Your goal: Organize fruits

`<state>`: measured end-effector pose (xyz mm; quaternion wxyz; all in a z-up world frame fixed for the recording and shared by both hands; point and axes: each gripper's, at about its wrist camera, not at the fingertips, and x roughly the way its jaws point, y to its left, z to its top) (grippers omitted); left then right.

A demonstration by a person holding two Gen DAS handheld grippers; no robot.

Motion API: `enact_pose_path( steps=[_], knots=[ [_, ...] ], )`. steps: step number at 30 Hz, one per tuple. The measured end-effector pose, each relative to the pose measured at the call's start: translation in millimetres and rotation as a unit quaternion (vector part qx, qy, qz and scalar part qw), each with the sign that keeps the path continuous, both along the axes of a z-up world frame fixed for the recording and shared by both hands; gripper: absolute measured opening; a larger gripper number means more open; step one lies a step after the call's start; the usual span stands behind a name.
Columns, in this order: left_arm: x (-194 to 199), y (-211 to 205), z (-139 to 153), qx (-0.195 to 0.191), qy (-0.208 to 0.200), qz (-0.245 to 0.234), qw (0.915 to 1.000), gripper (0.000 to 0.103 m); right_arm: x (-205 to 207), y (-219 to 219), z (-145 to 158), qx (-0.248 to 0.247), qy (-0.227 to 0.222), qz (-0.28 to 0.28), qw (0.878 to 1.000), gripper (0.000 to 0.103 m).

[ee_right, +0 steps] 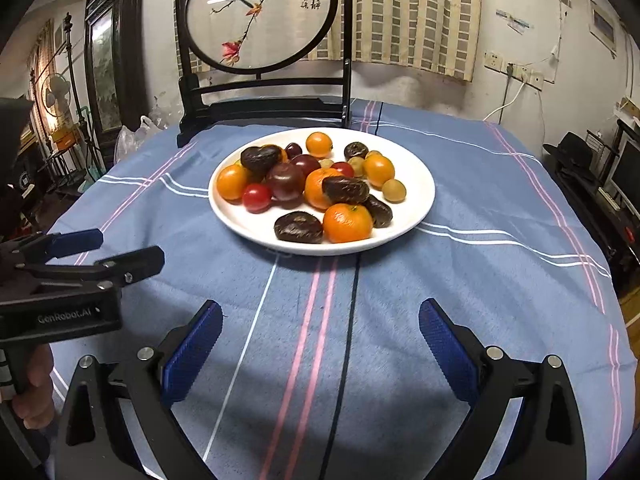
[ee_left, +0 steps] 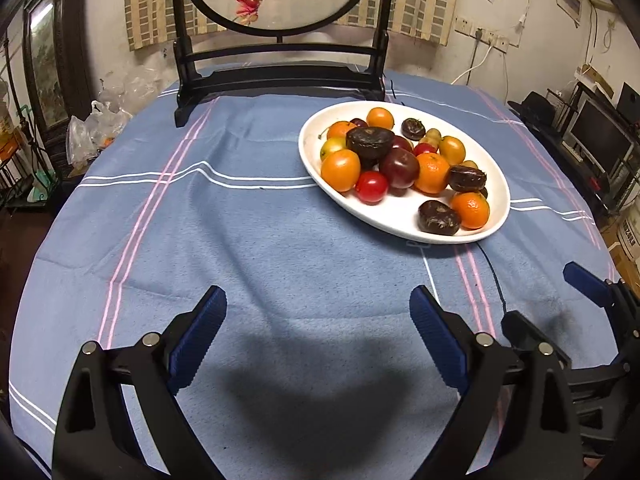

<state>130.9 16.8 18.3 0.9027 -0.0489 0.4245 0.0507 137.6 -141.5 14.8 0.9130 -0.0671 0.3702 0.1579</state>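
A white oval plate on the blue tablecloth holds a mixed pile of fruit: oranges, red tomatoes, dark brown water chestnuts and small yellow fruits. My left gripper is open and empty over bare cloth, well short and left of the plate. My right gripper is open and empty, short of the plate's near rim. The left gripper also shows from the side in the right wrist view.
A dark wooden stand with a round embroidered screen stands at the table's far side behind the plate. Plastic bags lie past the far left edge. Shelves and monitors stand to the right of the table.
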Motion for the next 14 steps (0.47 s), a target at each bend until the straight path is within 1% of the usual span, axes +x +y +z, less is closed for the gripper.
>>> enact_pose_path(
  steps=[4, 8, 14],
  knots=[
    [-4.0, 0.9, 1.7, 0.004, -0.008, -0.003, 1.0000, 0.091, 0.2, 5.6, -3.3, -0.007, 0.007, 0.003, 1.000, 0.099],
    [-0.6, 0.2, -3.2, 0.007, 0.007, -0.005, 0.9999, 0.093, 2.3, 6.7, -8.2, -0.009, 0.015, 0.004, 1.000, 0.099],
    [1.3, -1.8, -11.6, 0.019, 0.008, -0.003, 0.9998, 0.093, 7.9, 3.3, -20.1, -0.009, 0.037, 0.003, 0.999, 0.099]
  ],
)
